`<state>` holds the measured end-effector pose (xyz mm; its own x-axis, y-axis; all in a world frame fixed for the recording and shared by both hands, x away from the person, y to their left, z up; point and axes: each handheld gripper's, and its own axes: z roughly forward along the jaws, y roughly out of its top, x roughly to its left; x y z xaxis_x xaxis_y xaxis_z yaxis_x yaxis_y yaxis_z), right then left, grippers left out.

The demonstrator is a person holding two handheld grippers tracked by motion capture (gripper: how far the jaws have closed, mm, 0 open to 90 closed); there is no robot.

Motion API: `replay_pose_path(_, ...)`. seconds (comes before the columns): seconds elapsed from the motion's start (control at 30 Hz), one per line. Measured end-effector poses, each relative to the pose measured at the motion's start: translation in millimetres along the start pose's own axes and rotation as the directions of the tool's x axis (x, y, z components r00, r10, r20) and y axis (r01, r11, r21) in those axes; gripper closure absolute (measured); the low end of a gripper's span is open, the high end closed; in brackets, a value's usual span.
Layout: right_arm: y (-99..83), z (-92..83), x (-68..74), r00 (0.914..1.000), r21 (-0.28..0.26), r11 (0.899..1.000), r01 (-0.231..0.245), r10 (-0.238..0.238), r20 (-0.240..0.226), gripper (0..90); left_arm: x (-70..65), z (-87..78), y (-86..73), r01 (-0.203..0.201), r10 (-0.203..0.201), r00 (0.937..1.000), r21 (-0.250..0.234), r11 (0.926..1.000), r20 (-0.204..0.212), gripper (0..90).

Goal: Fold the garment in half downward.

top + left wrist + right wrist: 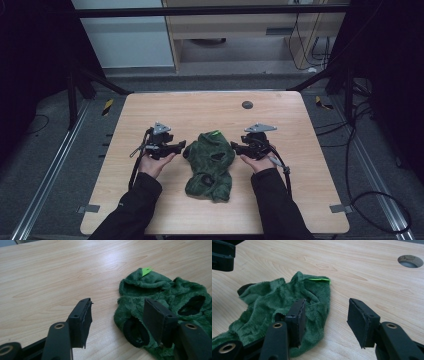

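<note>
A pale wooden table (150,210) takes up most of the high view, with dark floor and trailing cables around it and a cupboard beyond its far edge. A small round hole (247,105) sits in the tabletop near the far edge, a little right of the middle; in the right gripper view it appears at the far right (409,261).

The next largest thing is a crumpled green fleece garment (210,167), lying flat on the table near its middle, between the two hands. It has dark-edged openings and a small bright green tag (215,133) at its far end. In the left gripper view the garment (160,292) lies to the right, and in the right gripper view it (272,300) lies to the left.

The person's forearms in dark sleeves come in from the near edge. The left gripper (181,147) is held just left of the garment's far part, pointing toward it. Its jaws stand wide apart with nothing pressed between them; one jaw is over bare wood, the other over the fleece edge. The right gripper (234,146) is held just right of the garment, pointing at it, jaws likewise wide apart and gripping nothing.
</note>
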<state>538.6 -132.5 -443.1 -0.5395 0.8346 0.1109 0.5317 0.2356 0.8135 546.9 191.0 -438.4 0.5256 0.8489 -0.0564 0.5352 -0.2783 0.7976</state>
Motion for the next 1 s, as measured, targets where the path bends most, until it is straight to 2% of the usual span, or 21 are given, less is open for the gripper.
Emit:
replay_pose_path(0.4,1.8,17.1,-2.0,0.9999,0.023,1.0,-0.01,0.01,0.001,49.4,-2.0,21.7,5.5,-0.007,0.007,0.9999,0.031,0.9995,0.013,41.8)
replay_pose_path(0.8,-2.8,36.0,-4.6,0.9998,0.058,0.998,-0.021,0.021,0.002,51.0,2.3,45.7,-1.6,0.017,-0.018,0.9998,0.089,0.9959,0.013,44.9)
replay_pose_path(1.0,-6.0,44.7,-3.4,1.0,0.086,0.996,-0.01,0.01,0.001,51.5,1.9,52.7,-3.9,0.019,-0.021,0.9996,0.098,0.995,0.019,46.8)
